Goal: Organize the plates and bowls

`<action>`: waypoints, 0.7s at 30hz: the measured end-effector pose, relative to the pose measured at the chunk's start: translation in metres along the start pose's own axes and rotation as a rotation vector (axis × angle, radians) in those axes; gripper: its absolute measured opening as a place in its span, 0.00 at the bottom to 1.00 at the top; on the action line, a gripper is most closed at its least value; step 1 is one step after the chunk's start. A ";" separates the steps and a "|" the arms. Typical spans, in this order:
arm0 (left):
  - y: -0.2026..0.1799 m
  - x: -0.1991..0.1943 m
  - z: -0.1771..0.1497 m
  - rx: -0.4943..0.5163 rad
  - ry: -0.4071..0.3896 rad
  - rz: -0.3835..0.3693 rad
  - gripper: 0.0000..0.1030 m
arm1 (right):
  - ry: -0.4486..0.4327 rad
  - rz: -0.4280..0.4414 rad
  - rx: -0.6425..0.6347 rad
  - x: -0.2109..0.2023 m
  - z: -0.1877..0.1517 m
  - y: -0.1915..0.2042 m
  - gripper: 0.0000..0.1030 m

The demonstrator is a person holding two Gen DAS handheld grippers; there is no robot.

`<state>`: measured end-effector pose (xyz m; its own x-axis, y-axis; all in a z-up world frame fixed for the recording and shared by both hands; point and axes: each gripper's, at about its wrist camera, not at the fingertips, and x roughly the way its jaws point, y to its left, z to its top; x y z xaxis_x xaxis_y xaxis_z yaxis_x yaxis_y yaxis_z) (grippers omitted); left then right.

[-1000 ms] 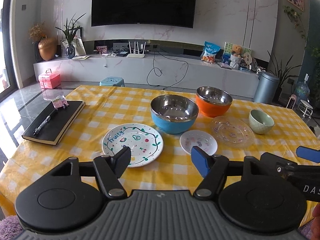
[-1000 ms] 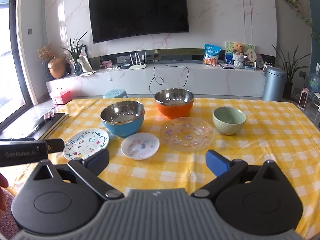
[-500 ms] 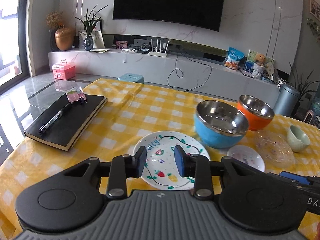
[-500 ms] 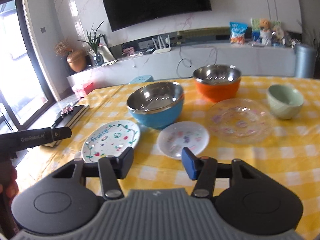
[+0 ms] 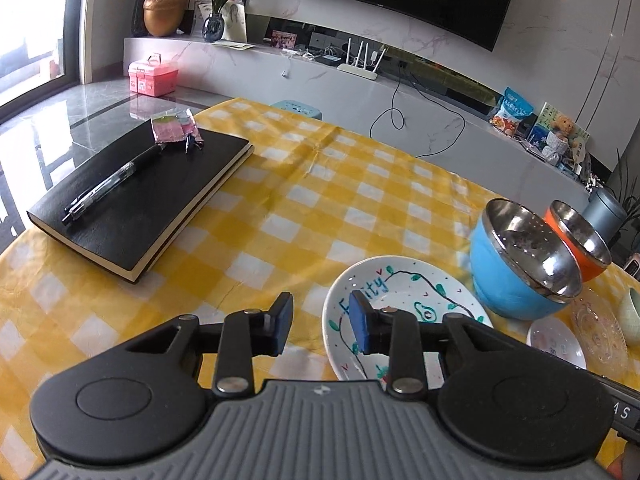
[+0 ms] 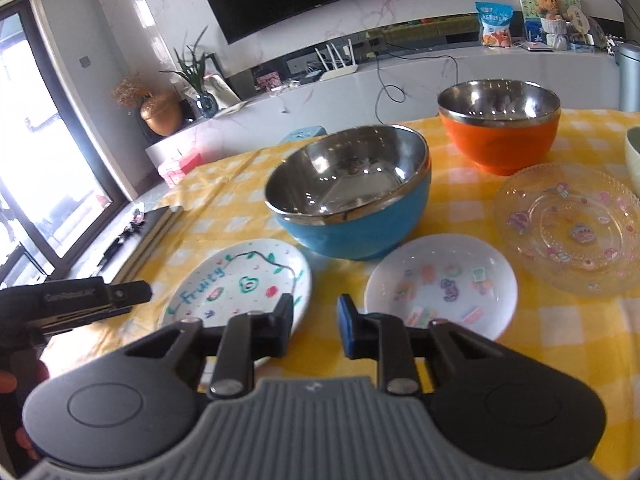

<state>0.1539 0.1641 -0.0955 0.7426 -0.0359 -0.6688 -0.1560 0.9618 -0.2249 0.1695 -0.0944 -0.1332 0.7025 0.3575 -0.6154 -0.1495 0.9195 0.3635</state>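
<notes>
Two handheld grippers angle down toward a table under a yellow-and-white checked cloth (image 5: 320, 200).

The left gripper (image 5: 320, 322) sits low over the near edge of the table, its blue pads narrowly parted with nothing between them. Its right pad overlaps the left rim of the white "Fruity" plate (image 5: 404, 300) in that view; contact cannot be told.

The right gripper (image 6: 316, 326) hovers at the plate's 4 o'clock, over the strip of cloth between the "Fruity" plate and the small white saucer (image 6: 440, 284). Its jaws are closing, with only bare cloth seen in the gap.

In the right wrist view, part of a hand shows at the left edge by the left gripper's body.

Open cloth lies at 10 to 12 o'clock from the "Fruity" plate. A black notebook (image 5: 140, 196) lies near the table's left edge at 10 o'clock, a pen (image 5: 108, 188) on its cover.

The blue bowl (image 6: 352, 196), steel-lined and empty, stands just beyond the plate and saucer, at the plate's 1 o'clock. The orange bowl (image 6: 500, 128), also steel-lined and empty, stands at 2 o'clock from the blue one, apart from it. A clear glass plate (image 6: 572, 228) with small stickers lies at 3 o'clock from the blue bowl, just beside the saucer. A pale green cup (image 6: 632, 156) is cut off by the right edge.
</notes>
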 end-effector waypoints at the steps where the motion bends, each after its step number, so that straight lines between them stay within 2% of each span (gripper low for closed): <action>1: 0.004 0.003 0.000 -0.012 0.006 -0.001 0.37 | 0.008 0.004 0.011 0.004 0.001 0.000 0.22; 6: 0.017 0.016 -0.003 -0.068 0.035 -0.028 0.37 | 0.046 0.034 0.053 0.026 0.003 -0.006 0.18; 8: 0.019 0.020 -0.001 -0.084 0.037 -0.060 0.37 | 0.049 0.051 0.071 0.033 0.005 -0.007 0.18; 10: 0.016 0.023 -0.001 -0.082 0.042 -0.090 0.37 | 0.057 0.057 0.084 0.039 0.006 -0.008 0.18; 15: 0.012 0.030 -0.004 -0.075 0.056 -0.100 0.37 | 0.051 0.075 0.102 0.044 0.006 -0.010 0.18; 18: 0.011 0.030 -0.004 -0.075 0.059 -0.119 0.30 | 0.045 0.077 0.094 0.044 0.005 -0.007 0.18; 19: 0.011 0.031 -0.004 -0.074 0.063 -0.133 0.26 | 0.043 0.075 0.091 0.044 0.004 -0.006 0.13; 21: 0.008 0.032 -0.005 -0.063 0.064 -0.136 0.22 | 0.048 0.083 0.098 0.045 0.003 -0.005 0.10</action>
<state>0.1733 0.1690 -0.1223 0.7171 -0.1836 -0.6723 -0.0993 0.9279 -0.3593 0.2037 -0.0838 -0.1610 0.6560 0.4415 -0.6122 -0.1359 0.8669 0.4796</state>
